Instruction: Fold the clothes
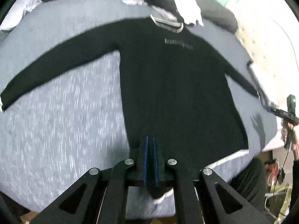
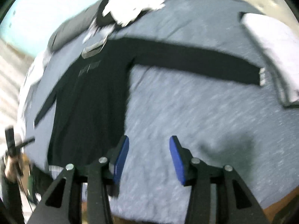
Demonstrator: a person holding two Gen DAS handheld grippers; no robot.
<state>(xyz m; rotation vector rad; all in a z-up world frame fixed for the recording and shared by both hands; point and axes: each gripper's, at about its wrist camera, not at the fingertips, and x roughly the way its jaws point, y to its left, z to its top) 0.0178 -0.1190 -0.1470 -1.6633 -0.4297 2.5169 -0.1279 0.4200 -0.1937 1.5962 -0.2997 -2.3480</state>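
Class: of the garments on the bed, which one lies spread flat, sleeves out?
The black long-sleeved shirt; the white garment and others sit crumpled or folded.

Bed (image 1: pixel 56 112) fills most of both views; cover is heathered blue-grey, pale flecks smeared by motion blur; dark grey pillow (image 1: pixel 214 7) lies along the far edge; wall (image 2: pixel 37 9) behind is pale turquoise, brightly lit; cream tufted headboard (image 1: pixel 261 43) at the bed's right side; cluttered floor with cables (image 1: pixel 276 186) shows past the near right corner; brown surface (image 2: pixel 280 199) under the bed edge.
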